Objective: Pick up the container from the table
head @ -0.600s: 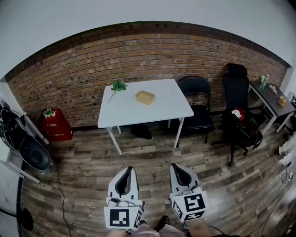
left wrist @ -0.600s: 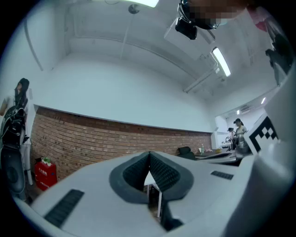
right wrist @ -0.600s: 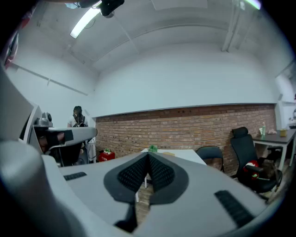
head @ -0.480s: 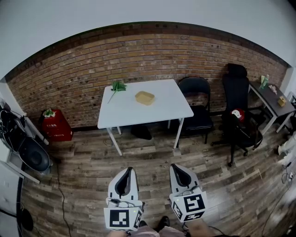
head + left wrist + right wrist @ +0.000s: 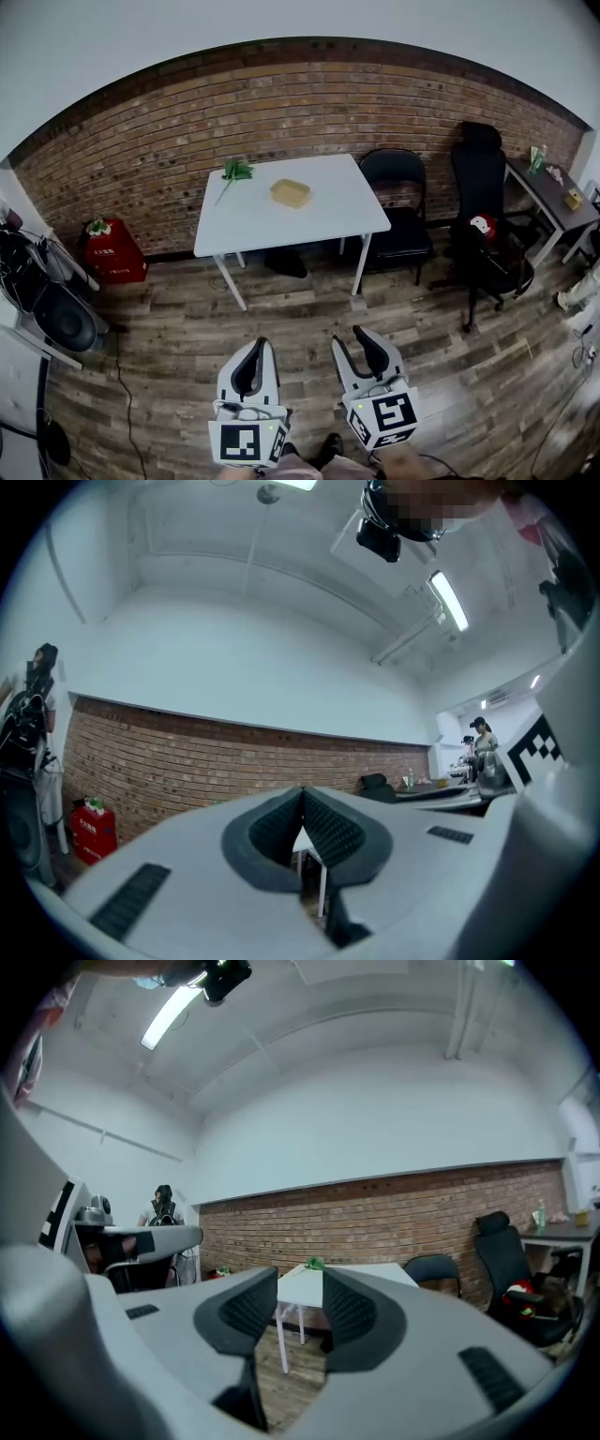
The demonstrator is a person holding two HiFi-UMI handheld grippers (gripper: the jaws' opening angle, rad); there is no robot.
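Well ahead of my jaws, the container (image 5: 292, 193) lies untouched on the counter (image 5: 328, 220). On my right gripper (image 5: 353, 339) they gape empty, on my left gripper (image 5: 254, 346) they meet. The whole approach and grasp are left to do.

I see a table (image 5: 328, 211) with a smooth, matt white top, standing on a floor (image 5: 169, 328) of rough-grained, weathered wood planks. The wall (image 5: 141, 150) is coarse red brick. The container (image 5: 291, 193) looks matt and tan. The left gripper (image 5: 254, 347) and right gripper (image 5: 352, 339) have smooth grey plastic shells and ribbed black pads (image 5: 352, 1309).
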